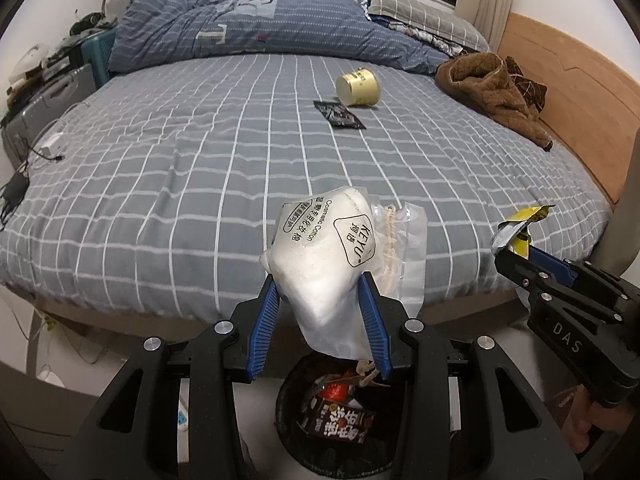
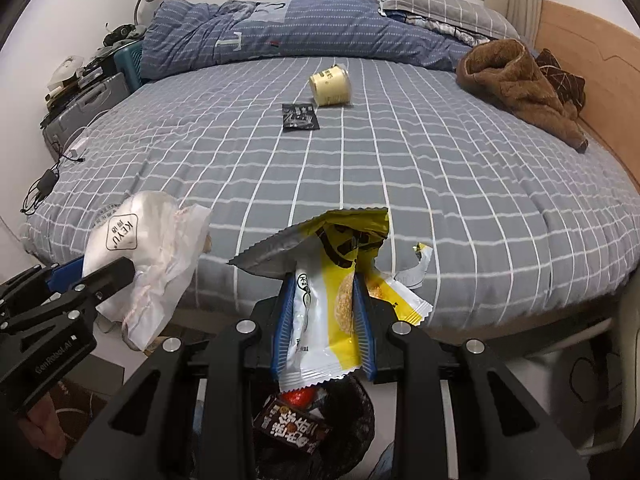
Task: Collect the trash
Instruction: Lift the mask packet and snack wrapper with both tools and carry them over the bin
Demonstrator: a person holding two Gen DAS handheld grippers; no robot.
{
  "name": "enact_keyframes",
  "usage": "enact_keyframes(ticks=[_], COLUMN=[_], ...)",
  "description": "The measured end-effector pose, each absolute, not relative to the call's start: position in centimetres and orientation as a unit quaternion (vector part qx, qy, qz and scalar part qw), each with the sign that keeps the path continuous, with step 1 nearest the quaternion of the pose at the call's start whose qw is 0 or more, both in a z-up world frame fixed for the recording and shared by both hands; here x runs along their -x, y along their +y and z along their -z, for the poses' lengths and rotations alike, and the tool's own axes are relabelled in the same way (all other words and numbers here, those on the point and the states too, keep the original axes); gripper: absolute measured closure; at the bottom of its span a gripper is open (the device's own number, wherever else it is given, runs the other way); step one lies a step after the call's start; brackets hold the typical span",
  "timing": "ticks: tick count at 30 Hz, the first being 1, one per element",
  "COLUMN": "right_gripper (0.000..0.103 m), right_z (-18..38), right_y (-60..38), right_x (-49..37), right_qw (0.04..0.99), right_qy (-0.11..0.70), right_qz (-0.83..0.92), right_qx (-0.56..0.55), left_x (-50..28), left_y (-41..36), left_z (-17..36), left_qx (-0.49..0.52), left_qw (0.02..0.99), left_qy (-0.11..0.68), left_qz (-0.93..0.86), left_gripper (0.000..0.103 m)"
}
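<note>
Your left gripper [image 1: 320, 300] clamps a white plastic bag of cosmetic cotton [image 1: 324, 256] just above the black round trash bin [image 1: 288, 412] at the foot of the grey checked bed [image 1: 200, 160]. Your right gripper [image 2: 324, 308] is clenched on a torn yellow-and-silver snack wrapper [image 2: 324, 280], also over the bin. Well beyond the bin, on the bed, lie a tipped pale-yellow paper cup [image 1: 358, 87] and, just beside it, a flat black foil sachet [image 1: 339, 114].

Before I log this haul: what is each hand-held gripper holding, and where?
Left hand-held gripper: white cotton-pad bag, pinched at its lower half. Right hand-held gripper: yellow snack wrapper, pinched across its middle.
</note>
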State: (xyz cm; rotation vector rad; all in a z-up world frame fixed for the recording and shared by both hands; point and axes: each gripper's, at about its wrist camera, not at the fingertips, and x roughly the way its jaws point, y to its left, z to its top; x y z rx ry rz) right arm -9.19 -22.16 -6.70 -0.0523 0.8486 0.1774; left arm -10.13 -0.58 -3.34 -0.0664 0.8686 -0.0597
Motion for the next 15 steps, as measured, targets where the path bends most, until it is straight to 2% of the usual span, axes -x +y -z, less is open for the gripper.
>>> enact_keyframes(ticks=[15], right_gripper=[0.076], right_z=[8.5], right_y=[-21.8], right_x=[15.6], right_qw=[0.892], right_qy=[0.441], right_qz=[-0.097], right_qx=[0.012], left_x=[16.6], left_y=[0.0], left_z=[5.5], left_qx=[0.04], left_qw=[0.89], left_qy=[0.454], left_qz=[0.013], left_gripper=[0.063])
